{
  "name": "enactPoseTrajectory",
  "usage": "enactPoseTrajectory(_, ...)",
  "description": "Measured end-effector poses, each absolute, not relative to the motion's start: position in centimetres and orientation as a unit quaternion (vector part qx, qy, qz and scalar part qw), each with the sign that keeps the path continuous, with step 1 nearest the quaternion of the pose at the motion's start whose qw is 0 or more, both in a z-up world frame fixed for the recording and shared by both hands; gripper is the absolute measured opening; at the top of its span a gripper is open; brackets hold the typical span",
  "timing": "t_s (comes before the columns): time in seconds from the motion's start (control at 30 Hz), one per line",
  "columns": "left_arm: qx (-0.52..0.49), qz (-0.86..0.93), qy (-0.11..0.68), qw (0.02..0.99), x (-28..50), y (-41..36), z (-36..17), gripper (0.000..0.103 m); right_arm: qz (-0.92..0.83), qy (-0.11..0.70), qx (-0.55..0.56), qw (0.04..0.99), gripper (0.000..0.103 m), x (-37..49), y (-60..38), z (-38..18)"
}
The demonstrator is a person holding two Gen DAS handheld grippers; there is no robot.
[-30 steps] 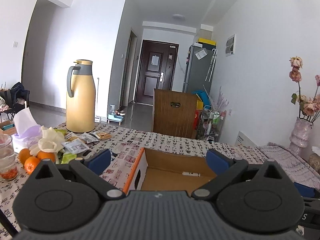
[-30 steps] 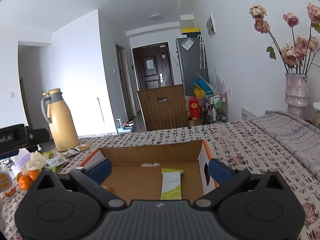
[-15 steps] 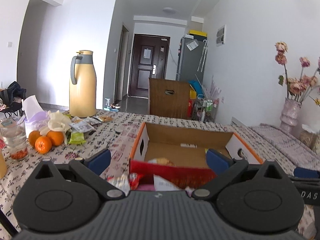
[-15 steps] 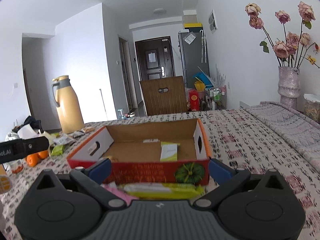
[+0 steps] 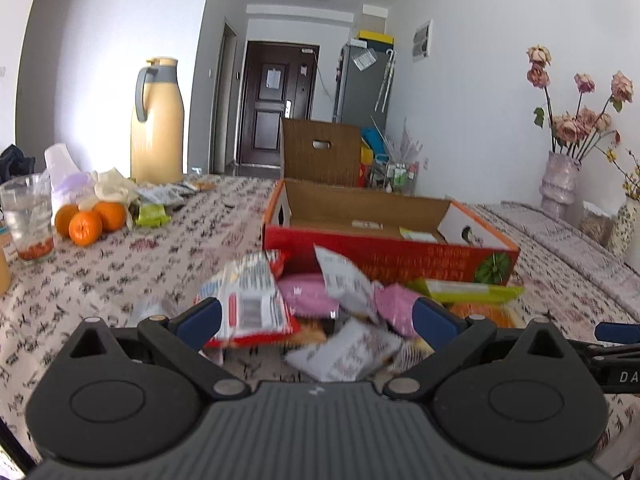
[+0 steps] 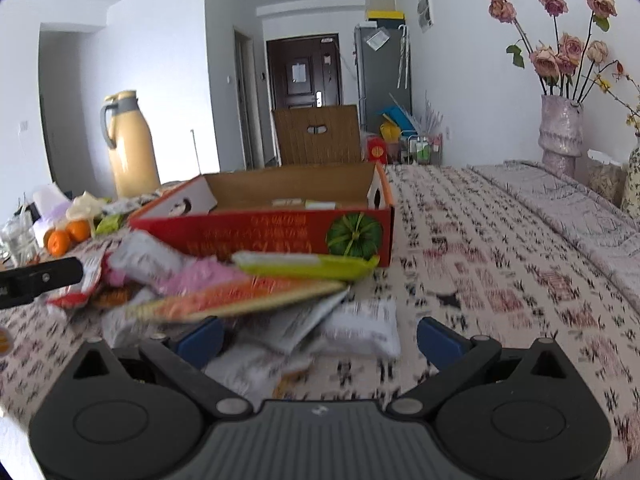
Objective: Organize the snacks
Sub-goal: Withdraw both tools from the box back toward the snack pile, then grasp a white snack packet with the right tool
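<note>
A heap of snack packets [image 5: 320,312] lies on the patterned tablecloth in front of an open red cardboard box [image 5: 384,256]. My left gripper [image 5: 316,320] stands open low over the heap, a red-and-white packet [image 5: 248,300] by its left finger. In the right wrist view the same heap [image 6: 224,292] and box [image 6: 280,236] show, with a long green packet [image 6: 308,266] and an orange one [image 6: 240,300] on top. My right gripper [image 6: 320,338] is open just before a white packet [image 6: 360,332]. A green packet [image 5: 418,235] lies inside the box.
A yellow thermos jug [image 5: 157,124], oranges [image 5: 90,220], a glass [image 5: 28,216] and more packets [image 5: 152,214] stand at the left. A vase of dried roses [image 6: 560,128] stands at the right. A brown chair back [image 6: 318,136] rises behind the table.
Both grippers have drawn back from over the box and dropped lower. The box's red front and the snack heap before it have come into view.
</note>
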State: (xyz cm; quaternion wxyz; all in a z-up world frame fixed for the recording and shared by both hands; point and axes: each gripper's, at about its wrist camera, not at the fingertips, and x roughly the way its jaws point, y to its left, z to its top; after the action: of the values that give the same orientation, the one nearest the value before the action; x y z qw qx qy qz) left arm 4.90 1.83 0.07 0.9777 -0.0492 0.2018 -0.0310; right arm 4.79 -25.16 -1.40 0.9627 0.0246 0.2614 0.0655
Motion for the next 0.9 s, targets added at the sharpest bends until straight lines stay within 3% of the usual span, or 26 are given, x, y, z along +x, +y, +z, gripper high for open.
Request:
enactPoseTrajectory(0.47, -0.048, -0.03, 0.216, 0.975, 5.2, 1.9, -0.7, 0.103, 0.078, 0.283, 0.01, 0.956, 0.101, 5.2, -23.3, -2.3)
enactPoseTrajectory(0.7, -0.047, -0.032, 0.219, 0.974, 5.2, 1.7, -0.9, 0.103, 0.074, 0.305, -0.002, 0.949, 0.09, 6.9, -20.9, -3.2)
enactPoseTrajectory(0.9, -0.05, -0.031, 0.223, 0.973, 5.3, 2.0, -1.0, 0.103, 0.062, 0.326, 0.005, 0.943, 0.062, 7.4, -20.7, -4.0)
